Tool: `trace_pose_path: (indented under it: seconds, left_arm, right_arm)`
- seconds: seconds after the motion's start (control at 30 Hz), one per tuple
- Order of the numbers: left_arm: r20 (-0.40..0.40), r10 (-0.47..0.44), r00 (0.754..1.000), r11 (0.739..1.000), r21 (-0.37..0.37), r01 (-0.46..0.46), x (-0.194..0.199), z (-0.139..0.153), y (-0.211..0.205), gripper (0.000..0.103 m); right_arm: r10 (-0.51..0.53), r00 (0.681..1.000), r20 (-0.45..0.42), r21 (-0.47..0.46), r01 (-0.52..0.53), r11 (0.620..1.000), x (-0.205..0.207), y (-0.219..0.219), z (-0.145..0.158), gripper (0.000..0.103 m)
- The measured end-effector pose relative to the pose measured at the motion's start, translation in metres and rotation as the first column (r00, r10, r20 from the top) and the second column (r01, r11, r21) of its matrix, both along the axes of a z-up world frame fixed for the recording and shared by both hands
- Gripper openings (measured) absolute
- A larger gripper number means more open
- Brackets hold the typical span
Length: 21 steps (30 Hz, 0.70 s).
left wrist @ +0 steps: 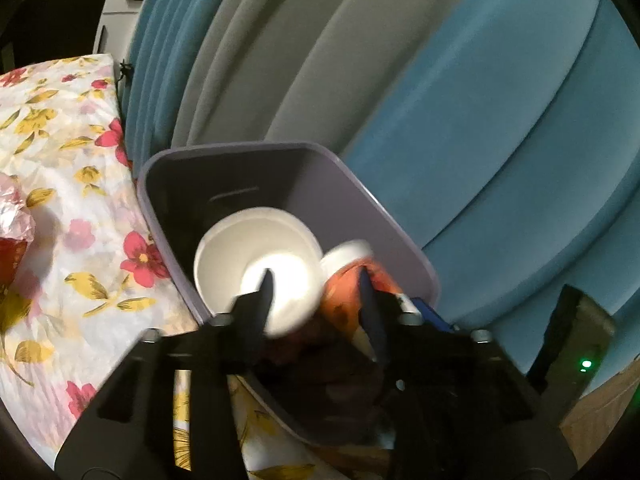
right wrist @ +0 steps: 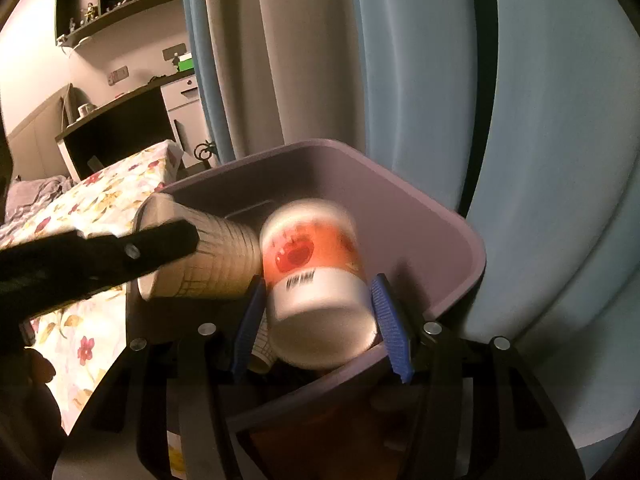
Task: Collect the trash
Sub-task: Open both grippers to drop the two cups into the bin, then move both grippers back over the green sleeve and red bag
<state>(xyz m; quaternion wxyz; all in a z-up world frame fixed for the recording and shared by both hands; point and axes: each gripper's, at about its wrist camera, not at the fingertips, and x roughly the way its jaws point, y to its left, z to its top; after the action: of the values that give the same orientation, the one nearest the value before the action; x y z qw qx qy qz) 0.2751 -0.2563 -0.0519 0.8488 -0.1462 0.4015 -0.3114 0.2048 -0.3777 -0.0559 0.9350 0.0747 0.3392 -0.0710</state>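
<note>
A purple trash bin (left wrist: 360,200) (right wrist: 448,224) stands beside the bed. In the left wrist view my left gripper (left wrist: 320,292) hangs over the bin mouth with its jaws apart; a white paper cup (left wrist: 256,264) lies blurred just ahead of the left finger, its open mouth facing the camera. The same cup (right wrist: 216,256) shows in the right wrist view beside the left gripper's finger (right wrist: 120,256). My right gripper (right wrist: 316,312) has its blue pads spread, and an orange-and-white cup (right wrist: 316,280) (left wrist: 348,280) sits blurred between them over the bin.
A bed with a floral sheet (left wrist: 60,200) (right wrist: 100,208) lies left of the bin. Blue and grey curtains (left wrist: 440,100) (right wrist: 400,80) hang behind it. A crumpled pink wrapper (left wrist: 12,216) lies on the bed. Other trash (right wrist: 264,356) is in the bin.
</note>
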Motion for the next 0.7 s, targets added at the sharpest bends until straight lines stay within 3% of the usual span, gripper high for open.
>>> trace_pose_path:
  seconds: [0.1, 0.33, 0.7]
  left_arm:
    - [0.008, 0.03, 1.0, 0.999, -0.012, -0.03, -0.002, 0.004, 0.009, 0.07]
    - [0.094, 0.139, 0.986, 0.988, 0.047, -0.144, -0.023, 0.018, 0.039, 0.081]
    - [0.203, 0.343, 0.917, 0.897, 0.219, -0.384, -0.062, 0.032, 0.121, 0.082]
  right_arm:
    - [-0.005, 1.0, -0.003, 0.001, 0.005, 1.0, -0.002, -0.003, -0.003, 0.058]
    - [-0.023, 0.998, 0.059, -0.004, 0.023, 1.0, -0.021, -0.008, 0.011, 0.068]
    - [0.045, 0.987, 0.152, -0.003, -0.045, 0.999, -0.042, 0.028, 0.042, 0.077]
